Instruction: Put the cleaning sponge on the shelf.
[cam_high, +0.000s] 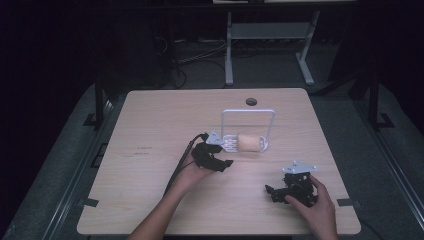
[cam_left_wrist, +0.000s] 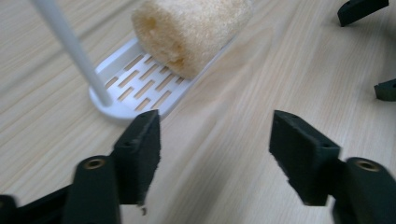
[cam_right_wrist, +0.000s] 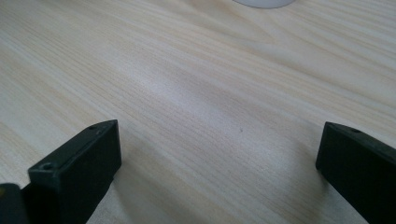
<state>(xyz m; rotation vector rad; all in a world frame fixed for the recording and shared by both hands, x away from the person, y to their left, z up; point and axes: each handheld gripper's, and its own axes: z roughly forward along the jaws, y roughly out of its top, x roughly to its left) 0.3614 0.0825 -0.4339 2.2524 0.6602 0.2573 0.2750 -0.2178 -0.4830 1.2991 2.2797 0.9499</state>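
Note:
A tan loofah roll (cam_high: 249, 142) lies on a white slotted tray (cam_high: 229, 144) with an upright white wire frame (cam_high: 248, 112), near the table's middle. My left gripper (cam_high: 224, 164) is just in front of and left of the tray, open and empty. In the left gripper view its jaws (cam_left_wrist: 215, 128) stand wide apart over bare wood, with the loofah roll (cam_left_wrist: 191, 32) and the tray (cam_left_wrist: 135, 84) a short way beyond. My right gripper (cam_high: 271, 192) rests near the front right, open. Its jaws (cam_right_wrist: 219, 140) frame bare tabletop.
The wooden table (cam_high: 150, 125) has a round cable hole (cam_high: 251, 101) at its far edge. A white frame rod (cam_left_wrist: 74, 51) rises from the tray's corner. The right gripper's black jaw tips (cam_left_wrist: 362, 9) appear far off. A white rim (cam_right_wrist: 264, 3) edges the top.

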